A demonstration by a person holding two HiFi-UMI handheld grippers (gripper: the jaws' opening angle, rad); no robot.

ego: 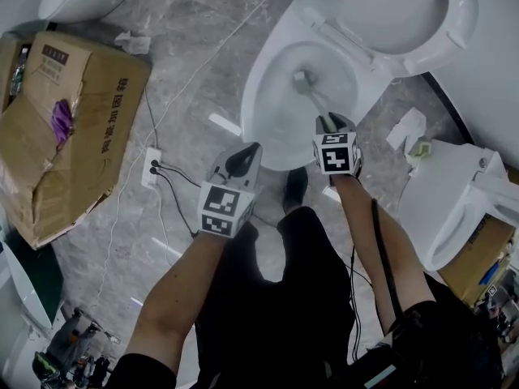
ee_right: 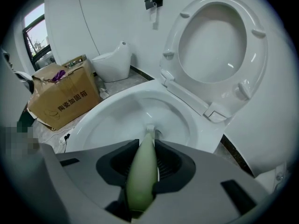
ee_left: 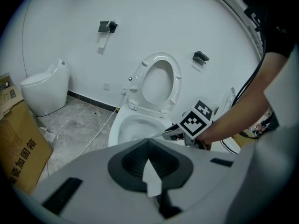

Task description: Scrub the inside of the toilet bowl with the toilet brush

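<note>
the right tool (ee_right: 145,164) is clamped tight on the pale green handle of the toilet brush (ego: 305,81). its forearm stretches down over the near rim of the toilet bowl (ego: 261,87). the brush head sits deep inside the bowl, near the bottom. the left tool (ee_left: 149,160) hangs just outside the bowl's near rim, jaws pressed together with nothing between them, arm reaching straight down. the seat (ego: 393,10) stands lifted behind the bowl. left of the bowl lies a cardboard box (ego: 77,128), with a power strip (ego: 152,167) on the floor between them. right of the bowl stands another toilet (ego: 454,193).
</note>
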